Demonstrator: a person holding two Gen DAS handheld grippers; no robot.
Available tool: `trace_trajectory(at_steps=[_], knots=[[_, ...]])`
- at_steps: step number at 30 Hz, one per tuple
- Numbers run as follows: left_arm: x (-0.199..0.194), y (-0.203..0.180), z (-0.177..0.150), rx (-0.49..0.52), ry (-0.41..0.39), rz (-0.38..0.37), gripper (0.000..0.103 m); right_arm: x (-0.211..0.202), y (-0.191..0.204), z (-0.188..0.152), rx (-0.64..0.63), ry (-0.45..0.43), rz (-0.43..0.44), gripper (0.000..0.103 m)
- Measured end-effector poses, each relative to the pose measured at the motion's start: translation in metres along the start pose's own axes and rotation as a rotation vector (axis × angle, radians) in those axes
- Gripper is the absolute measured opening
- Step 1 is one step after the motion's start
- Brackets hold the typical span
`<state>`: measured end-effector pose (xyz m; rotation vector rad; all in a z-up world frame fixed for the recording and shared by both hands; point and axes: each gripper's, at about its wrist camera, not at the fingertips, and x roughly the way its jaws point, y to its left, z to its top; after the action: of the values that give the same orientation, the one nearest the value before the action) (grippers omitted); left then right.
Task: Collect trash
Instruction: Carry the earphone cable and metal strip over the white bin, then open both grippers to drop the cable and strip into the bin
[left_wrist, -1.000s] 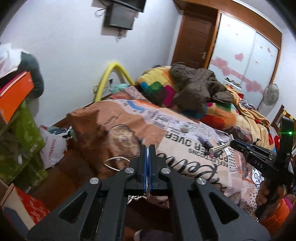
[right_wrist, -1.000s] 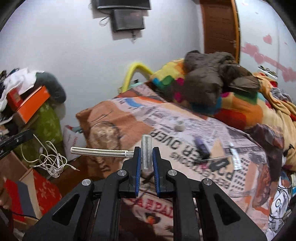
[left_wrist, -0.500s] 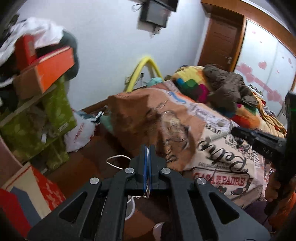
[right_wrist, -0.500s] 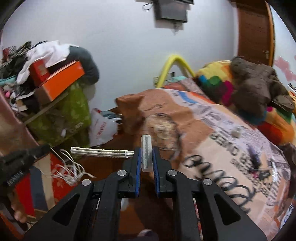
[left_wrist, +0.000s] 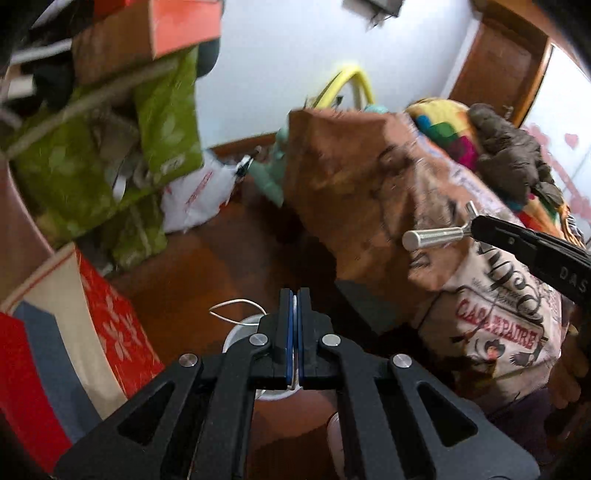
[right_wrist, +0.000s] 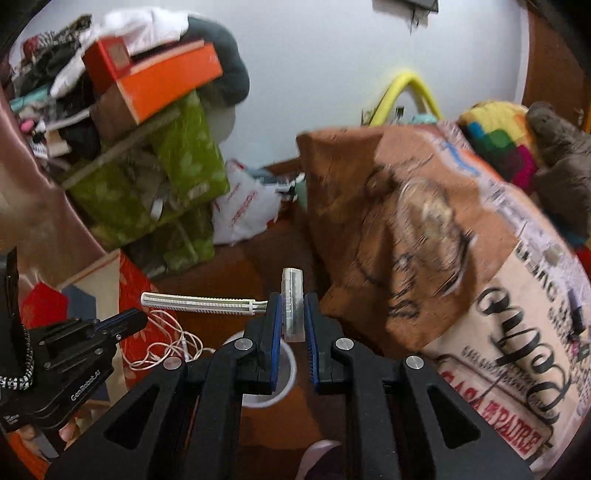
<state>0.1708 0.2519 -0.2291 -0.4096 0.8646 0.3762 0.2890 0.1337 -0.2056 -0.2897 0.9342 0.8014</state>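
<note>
A white plastic disposable razor (right_wrist: 207, 305) hangs clamped by its head, ribbed handle level and pointing left, above a white round bin (right_wrist: 288, 373) on the wooden floor, beside a tangled thin white cord (right_wrist: 166, 345).

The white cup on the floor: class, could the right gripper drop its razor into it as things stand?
Probably yes. The right gripper, its jaws shut on the razor, hangs just above the white cup, whose open mouth shows nothing covering it.
</note>
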Motion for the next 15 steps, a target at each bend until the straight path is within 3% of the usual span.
trace_trajectory(at_steps=[7,15], knots=[[0.052,0.028,-0.025,-0.076,0.114,0.020,0.000,0.061,0.015,-0.015,0.018,0.143,-0.003,0.011],[0.119,0.044,-0.061,-0.163,0.252,0.022,0.000,0.113,0.019,-0.035,-0.003,0.248,-0.055,0.011]])
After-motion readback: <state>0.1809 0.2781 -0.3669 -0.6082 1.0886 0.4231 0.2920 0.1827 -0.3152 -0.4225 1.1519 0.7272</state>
